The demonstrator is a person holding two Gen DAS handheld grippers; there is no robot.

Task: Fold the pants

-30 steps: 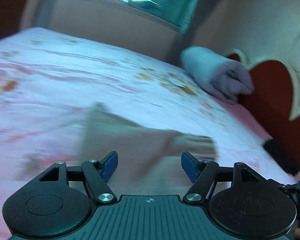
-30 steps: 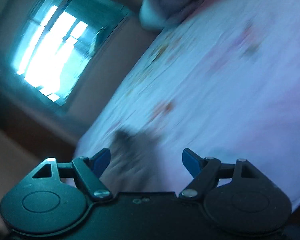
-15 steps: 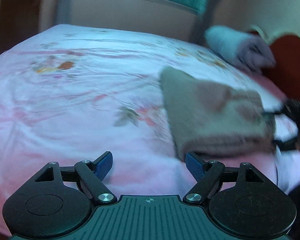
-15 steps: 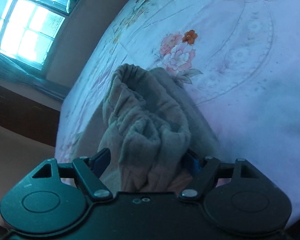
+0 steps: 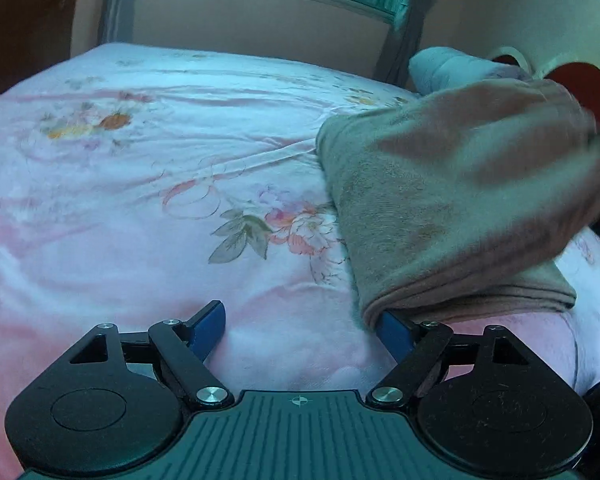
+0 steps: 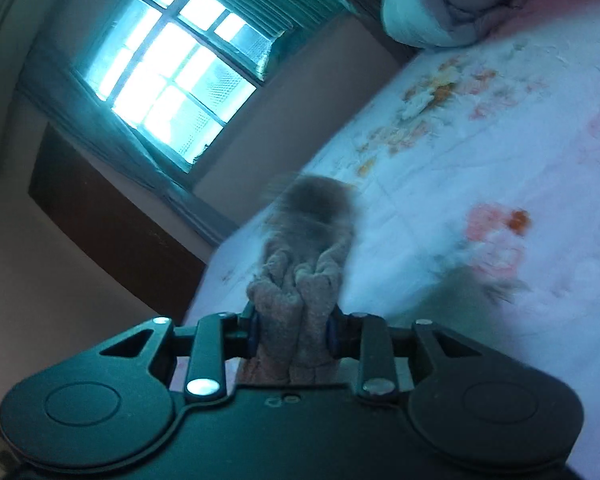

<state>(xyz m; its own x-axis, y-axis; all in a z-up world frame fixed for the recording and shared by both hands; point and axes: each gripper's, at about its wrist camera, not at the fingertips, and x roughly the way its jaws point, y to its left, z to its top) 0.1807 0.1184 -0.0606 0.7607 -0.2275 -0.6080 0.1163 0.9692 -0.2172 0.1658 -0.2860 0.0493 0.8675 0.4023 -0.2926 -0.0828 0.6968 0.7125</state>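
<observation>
The pants (image 5: pixel 440 216) are grey-brown fleece, folded into a thick pad at the right of the left wrist view, their far end raised off the bed and blurred. My left gripper (image 5: pixel 302 330) is open just above the bedsheet; its right fingertip (image 5: pixel 394 330) sits against the pad's near corner. My right gripper (image 6: pixel 294 330) is shut on a bunched fold of the pants (image 6: pixel 296 280), which hang away from it over the bed.
The bed (image 5: pixel 140 200) has a pink floral sheet. A rolled grey quilt (image 5: pixel 452 68) lies at the head by a red headboard (image 5: pixel 588 88). A window (image 6: pixel 168 76) and wall stand beyond the bed's far edge.
My right gripper has shut on the bunched pants and lifted them. The left gripper moved closer to the pad's near corner and stayed open.
</observation>
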